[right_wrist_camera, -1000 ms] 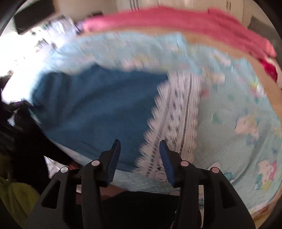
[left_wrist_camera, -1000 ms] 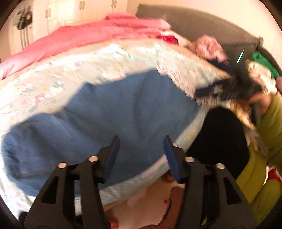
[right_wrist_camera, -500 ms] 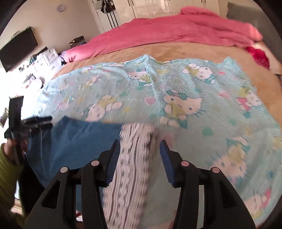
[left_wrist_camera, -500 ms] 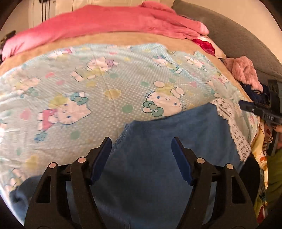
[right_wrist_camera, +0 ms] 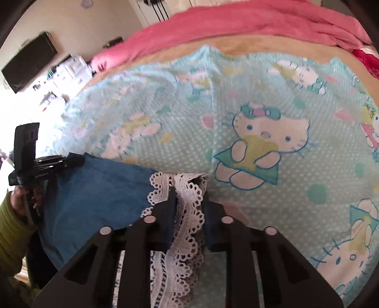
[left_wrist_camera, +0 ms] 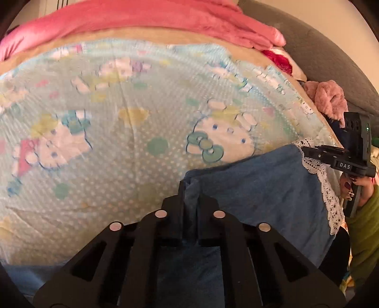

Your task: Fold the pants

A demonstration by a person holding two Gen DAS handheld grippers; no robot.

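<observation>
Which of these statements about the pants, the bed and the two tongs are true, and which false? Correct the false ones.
1. The left tongs pinch the blue pants. True.
2. The right tongs are open and hold nothing. False: they are shut on the white lace trim.
3. The pants lie on a cartoon-cat blanket. True.
4. The lace trim is black. False: it is white.
5. A pink blanket lies at the bed's far side. True.

A: Left hand-held gripper (left_wrist_camera: 188,201)?
B: Black, ribbed frame, four round silver studs.
A: Right hand-held gripper (left_wrist_camera: 308,149)?
B: Black, white "DAS" lettering, green light. Olive-green sleeve (left_wrist_camera: 364,227), dark red nails.
</observation>
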